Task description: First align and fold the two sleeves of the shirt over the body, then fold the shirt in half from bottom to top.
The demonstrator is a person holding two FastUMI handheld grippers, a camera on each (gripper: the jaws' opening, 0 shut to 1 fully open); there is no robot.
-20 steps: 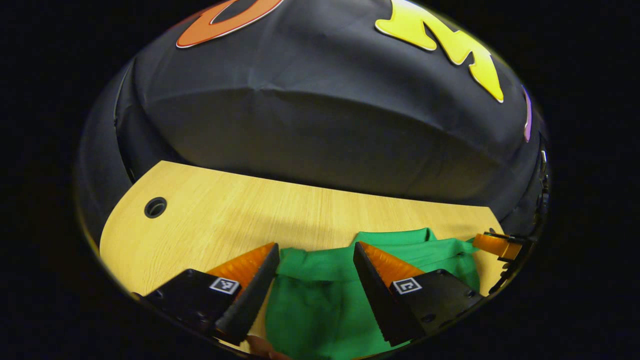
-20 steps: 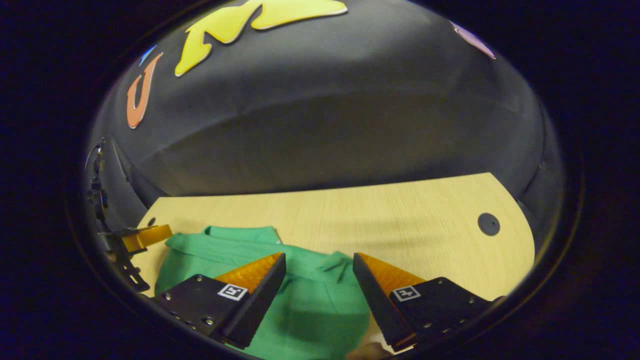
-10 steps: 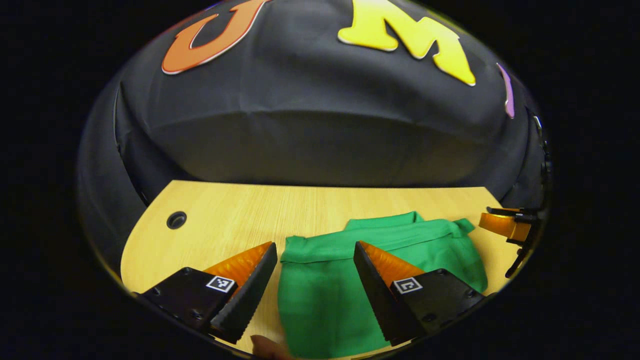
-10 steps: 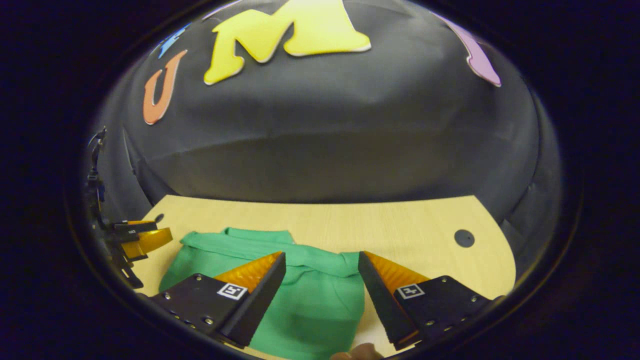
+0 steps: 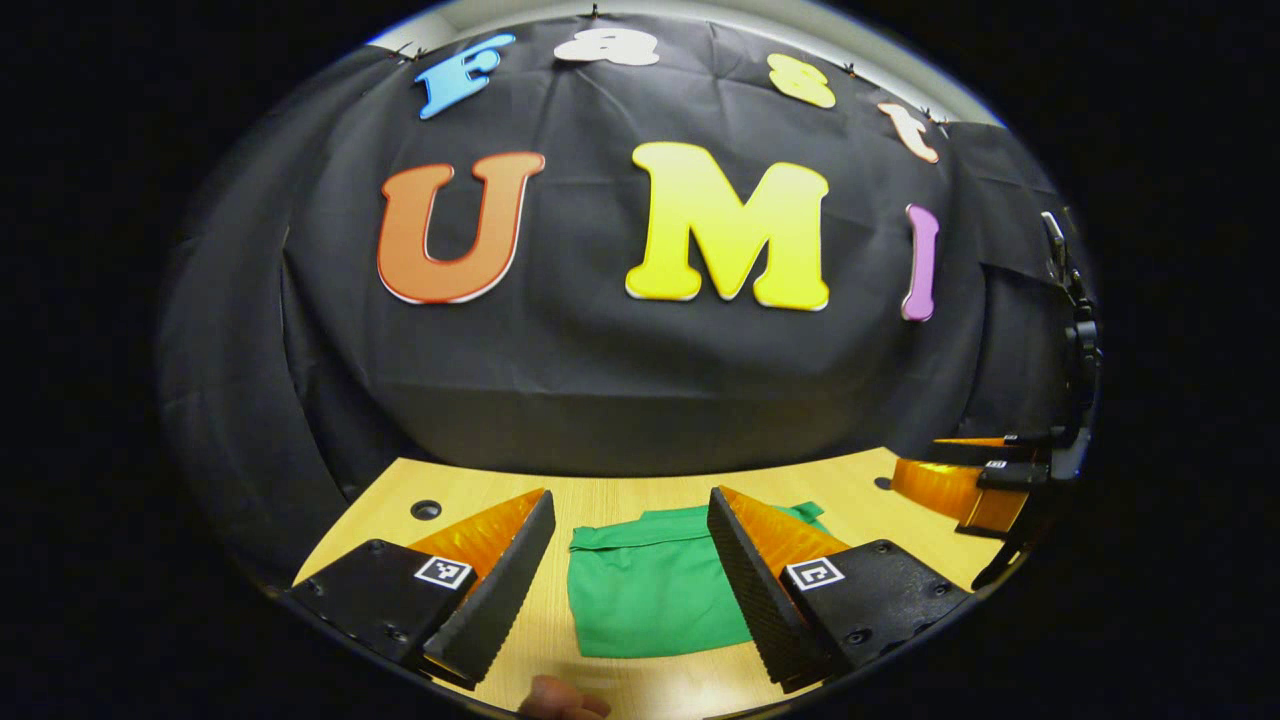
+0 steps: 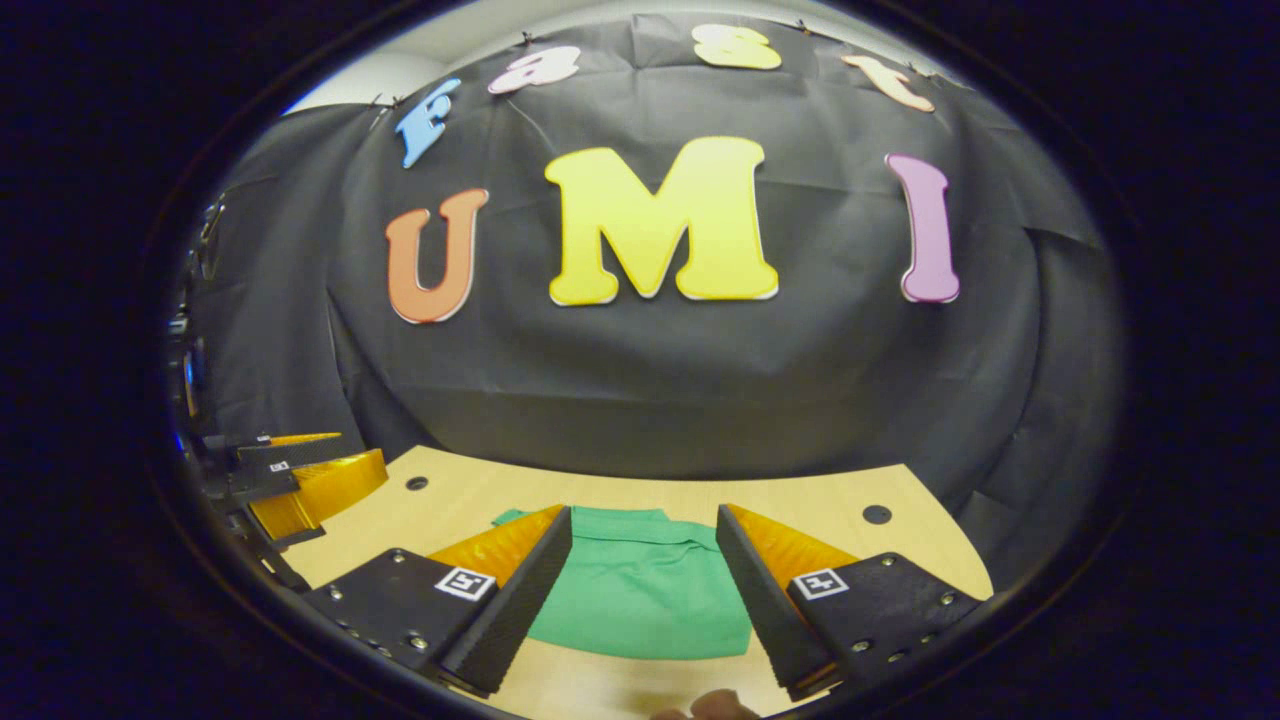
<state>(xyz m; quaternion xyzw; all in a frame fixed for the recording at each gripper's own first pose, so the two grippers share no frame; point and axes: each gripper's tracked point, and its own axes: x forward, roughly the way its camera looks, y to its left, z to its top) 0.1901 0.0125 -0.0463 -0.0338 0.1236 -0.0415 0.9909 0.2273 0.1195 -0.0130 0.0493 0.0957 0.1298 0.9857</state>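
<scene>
Shirt (image 5: 655, 590) is lying folded into a compact green rectangle on the wooden table (image 5: 640, 495), low in the centre of the left gripper view; in the right gripper view it (image 6: 640, 590) is sitting in the same low-centre spot. Compared with a second ago, both cameras are sitting higher and farther back: the shirt is looking smaller, more bare table is showing around it, and far more of the black cloth wall (image 5: 600, 350) is filling the upper frame. Left gripper (image 5: 630, 570) is hanging with fingers spread wide, nothing between them, the shirt showing through the gap. Right gripper (image 6: 643, 590) is likewise spread and pinching nothing. Each gripper is also appearing at the far edge of the other's view, right gripper (image 5: 985, 480) at right, left gripper (image 6: 300, 480) at left. Round holes (image 6: 877, 514) are marking the tabletop's far corners. A fingertip (image 5: 560, 698) is peeking in at the bottom edge.
</scene>
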